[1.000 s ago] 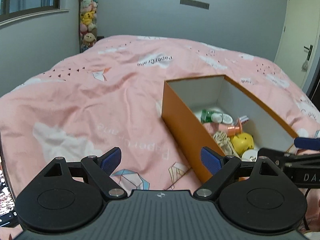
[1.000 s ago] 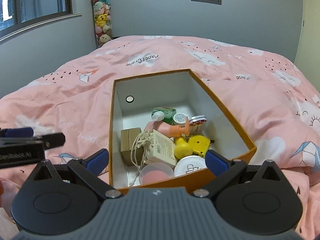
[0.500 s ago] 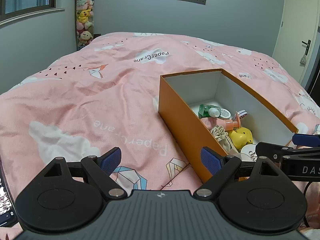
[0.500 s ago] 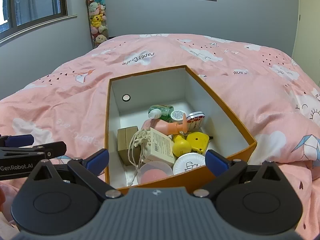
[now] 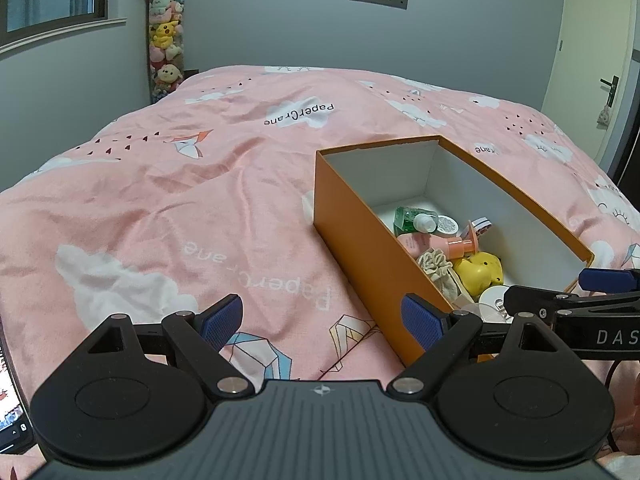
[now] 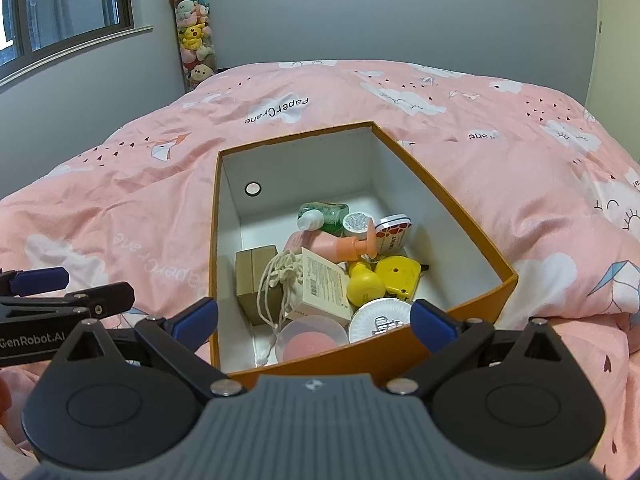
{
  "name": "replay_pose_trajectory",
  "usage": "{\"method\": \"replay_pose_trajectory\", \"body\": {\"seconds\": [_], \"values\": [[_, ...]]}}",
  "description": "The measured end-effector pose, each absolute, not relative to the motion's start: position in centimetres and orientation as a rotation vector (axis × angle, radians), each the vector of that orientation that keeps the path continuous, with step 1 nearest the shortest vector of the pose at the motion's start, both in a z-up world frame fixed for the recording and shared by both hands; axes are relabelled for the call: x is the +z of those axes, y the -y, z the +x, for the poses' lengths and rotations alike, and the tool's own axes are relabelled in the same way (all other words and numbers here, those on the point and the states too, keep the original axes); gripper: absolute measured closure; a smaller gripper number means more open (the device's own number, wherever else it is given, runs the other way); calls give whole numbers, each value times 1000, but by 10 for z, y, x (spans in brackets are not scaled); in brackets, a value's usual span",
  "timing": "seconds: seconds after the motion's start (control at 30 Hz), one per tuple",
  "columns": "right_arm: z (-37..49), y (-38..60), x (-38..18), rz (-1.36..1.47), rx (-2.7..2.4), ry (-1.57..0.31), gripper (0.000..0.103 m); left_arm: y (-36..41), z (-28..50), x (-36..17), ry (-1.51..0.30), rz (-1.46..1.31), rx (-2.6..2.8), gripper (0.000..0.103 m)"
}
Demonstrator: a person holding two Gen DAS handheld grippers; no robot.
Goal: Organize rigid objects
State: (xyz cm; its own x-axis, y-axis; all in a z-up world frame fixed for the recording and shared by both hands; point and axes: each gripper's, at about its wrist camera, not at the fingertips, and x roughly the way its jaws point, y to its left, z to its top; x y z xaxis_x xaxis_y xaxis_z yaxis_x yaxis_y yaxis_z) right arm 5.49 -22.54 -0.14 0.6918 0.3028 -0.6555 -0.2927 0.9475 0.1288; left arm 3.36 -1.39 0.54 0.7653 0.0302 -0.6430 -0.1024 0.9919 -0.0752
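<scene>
An open orange box (image 6: 460, 216) (image 5: 352, 236) with a white inside lies on the pink bed. It holds a green bottle (image 6: 326, 214), a pink pump bottle (image 6: 336, 246), a yellow toy (image 6: 366, 284), a yellow case (image 6: 398, 276), a brown carton (image 6: 254, 276), a tagged drawstring pouch (image 6: 324, 284), a white round tin (image 6: 380, 318) and a pink-lidded tub (image 6: 310, 340). My right gripper (image 6: 314, 320) is open and empty, above the box's near end. My left gripper (image 5: 322, 320) is open and empty, left of the box over the duvet.
The pink duvet (image 5: 180, 208) covers the whole bed around the box. A clear tube of plush toys (image 6: 194, 36) stands at the back left by a window. A door (image 5: 596, 60) is at the far right. A phone screen (image 5: 12, 412) shows at the left edge.
Both grippers have drawn back and risen slightly, so the box looks a little farther off. Both stay open and empty. Nothing in the box has moved.
</scene>
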Motion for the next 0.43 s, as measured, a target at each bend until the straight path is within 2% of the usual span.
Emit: {"method": "replay_pose_trajectory", "body": {"seconds": [0.43], "values": [[56,227,-3,26,333,-748,3,14,34,5,-699,-108,72,0]]}}
